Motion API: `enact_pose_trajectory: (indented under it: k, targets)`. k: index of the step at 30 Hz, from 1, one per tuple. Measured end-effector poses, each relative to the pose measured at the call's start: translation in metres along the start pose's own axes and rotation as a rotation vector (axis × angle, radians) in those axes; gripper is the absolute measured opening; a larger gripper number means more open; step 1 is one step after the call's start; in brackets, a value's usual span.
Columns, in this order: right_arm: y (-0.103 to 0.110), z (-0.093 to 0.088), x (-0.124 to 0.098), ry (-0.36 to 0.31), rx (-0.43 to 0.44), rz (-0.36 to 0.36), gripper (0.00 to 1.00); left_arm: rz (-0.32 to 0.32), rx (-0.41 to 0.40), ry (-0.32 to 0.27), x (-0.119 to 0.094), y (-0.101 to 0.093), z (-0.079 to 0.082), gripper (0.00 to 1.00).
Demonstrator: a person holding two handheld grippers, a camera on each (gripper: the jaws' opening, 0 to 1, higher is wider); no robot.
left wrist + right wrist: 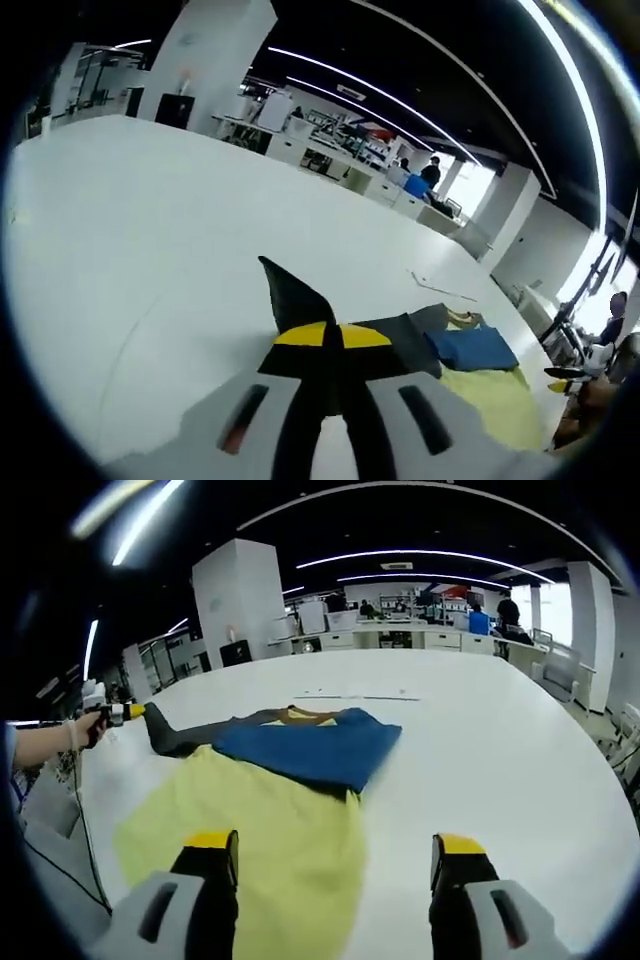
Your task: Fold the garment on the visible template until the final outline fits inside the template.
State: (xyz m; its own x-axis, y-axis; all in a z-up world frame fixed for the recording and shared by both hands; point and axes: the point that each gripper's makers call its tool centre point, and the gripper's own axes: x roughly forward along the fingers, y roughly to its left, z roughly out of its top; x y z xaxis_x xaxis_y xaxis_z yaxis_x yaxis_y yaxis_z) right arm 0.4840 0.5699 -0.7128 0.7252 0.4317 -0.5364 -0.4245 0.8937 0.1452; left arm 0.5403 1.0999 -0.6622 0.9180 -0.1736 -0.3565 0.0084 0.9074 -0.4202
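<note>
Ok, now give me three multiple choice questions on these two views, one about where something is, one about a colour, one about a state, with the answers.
1. Seen past the right tongs, where does the blue garment lie?
A) across the far end of the yellow sheet
B) clamped between the jaws
C) hanging off the table edge

2. What colour are the tips of the left tongs?
A) red
B) yellow
C) green

3. How do the left tongs stand?
A) wide open over bare table
B) shut on the dark grey fabric
C) shut on the blue garment

Answers:
1 A: the blue garment overlaps the yellow sheet's far edge, well beyond the open right tongs.
2 B: yellow bands cap both jaws.
3 B: the jaws meet, with dark grey fabric rising from between them.
</note>
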Motion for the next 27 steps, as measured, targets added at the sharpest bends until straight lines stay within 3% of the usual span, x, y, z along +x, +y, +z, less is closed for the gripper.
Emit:
enact_pose_trajectory:
  k: [9,12,20,27]
  targets:
    - [0.0,-0.006,-0.007,-0.023,0.04,-0.01,0.74,-0.128,0.031,0.003,0.039,-0.071,0.008,0.0]
    - [0.003,-0.007,-0.009,-0.025,0.026,-0.009,0.76,-0.166,-0.003,-0.005,0.053,-0.092,0.01,0.0]
    - [0.003,-0.01,-0.014,-0.016,0.01,0.001,0.82,-0.275,0.034,0.021,0.083,-0.157,0.007,0.0]
    - [-0.003,-0.013,-0.022,-0.019,0.007,-0.022,0.82,-0.352,0.046,0.036,0.106,-0.207,0.004,0.0]
